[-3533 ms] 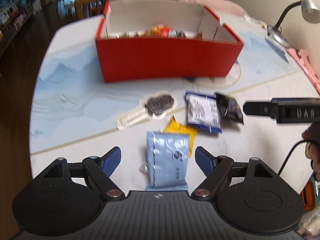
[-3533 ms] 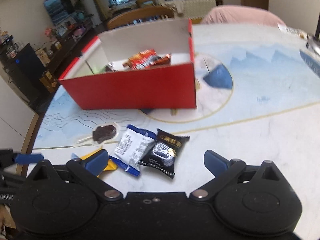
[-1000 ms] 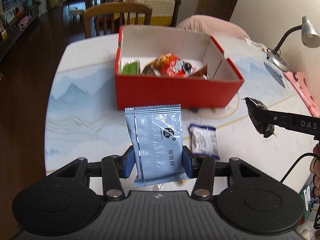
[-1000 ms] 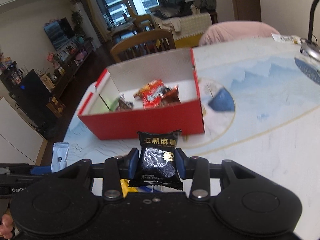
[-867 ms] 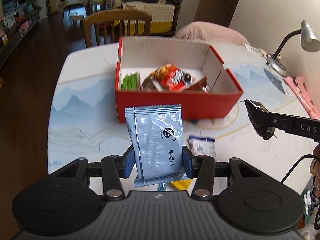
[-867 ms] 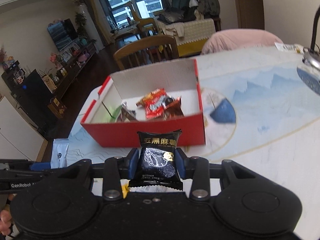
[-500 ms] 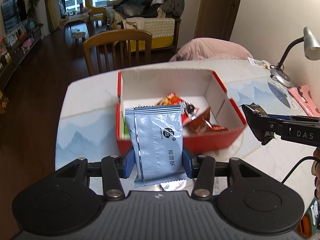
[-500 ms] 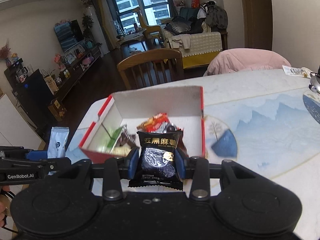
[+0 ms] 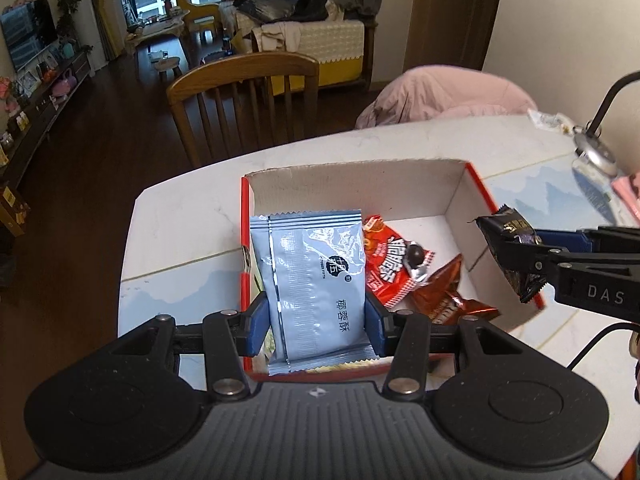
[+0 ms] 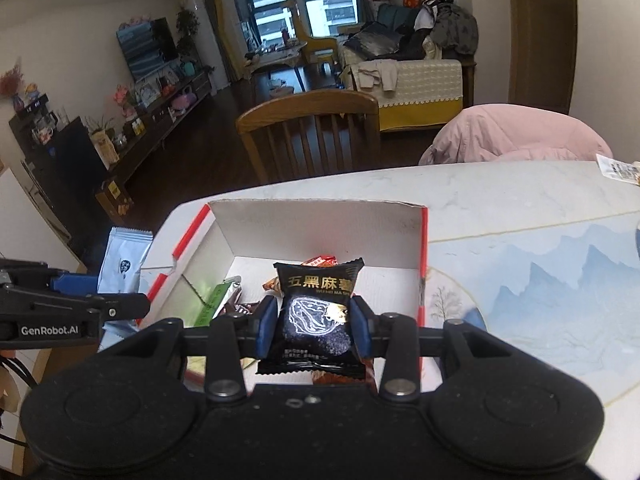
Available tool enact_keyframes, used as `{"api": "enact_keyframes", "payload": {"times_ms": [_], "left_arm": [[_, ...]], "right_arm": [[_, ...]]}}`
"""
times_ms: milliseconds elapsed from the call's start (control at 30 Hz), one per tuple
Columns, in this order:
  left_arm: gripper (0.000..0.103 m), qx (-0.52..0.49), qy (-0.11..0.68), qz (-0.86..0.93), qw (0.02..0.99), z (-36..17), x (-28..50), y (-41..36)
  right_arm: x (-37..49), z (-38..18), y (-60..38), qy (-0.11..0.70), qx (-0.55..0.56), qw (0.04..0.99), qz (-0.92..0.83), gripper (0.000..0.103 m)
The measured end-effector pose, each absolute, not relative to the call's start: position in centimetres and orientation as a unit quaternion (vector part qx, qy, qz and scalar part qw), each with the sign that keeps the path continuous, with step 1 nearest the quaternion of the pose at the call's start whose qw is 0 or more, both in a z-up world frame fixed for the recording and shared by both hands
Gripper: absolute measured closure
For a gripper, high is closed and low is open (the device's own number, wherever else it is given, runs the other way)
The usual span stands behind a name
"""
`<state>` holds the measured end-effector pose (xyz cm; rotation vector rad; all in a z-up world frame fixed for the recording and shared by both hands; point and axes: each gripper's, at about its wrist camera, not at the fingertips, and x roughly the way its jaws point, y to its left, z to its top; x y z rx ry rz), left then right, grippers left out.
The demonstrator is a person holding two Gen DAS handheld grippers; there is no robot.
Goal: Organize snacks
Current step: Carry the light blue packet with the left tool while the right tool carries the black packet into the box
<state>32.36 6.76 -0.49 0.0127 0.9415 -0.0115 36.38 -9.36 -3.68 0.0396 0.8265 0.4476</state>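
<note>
My left gripper (image 9: 316, 320) is shut on a light blue snack packet (image 9: 312, 276) and holds it upright above the left part of the red box (image 9: 476, 188). My right gripper (image 10: 312, 328) is shut on a black snack packet (image 10: 316, 312) above the box's right part (image 10: 423, 240). The box holds a red packet (image 9: 390, 264), a brown one (image 9: 444, 296) and a green one (image 10: 214, 300). Each gripper shows in the other's view: the right one (image 9: 516, 256) and the left one (image 10: 120, 280).
The box sits on a white table with a blue mountain print (image 10: 560, 280). A wooden chair (image 9: 244, 96) and a pink cushion (image 9: 444, 92) stand behind the table. A desk lamp (image 9: 596, 148) is at the far right.
Both grippers have risen and moved forward with their packets, from in front of the box to above its open top. Both grips are unchanged.
</note>
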Motion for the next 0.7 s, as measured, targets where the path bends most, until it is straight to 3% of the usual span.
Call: {"api": "enact_keyframes", "payload": {"times_ms": [700], "left_arm": [[0.055,0.029,0.553,-0.004,0.833,-7.4,40.1,6.7]], "right_arm": [[42.0,-9.7,-3.9,0.477,-0.05,0.844,0.242,0.065]]}}
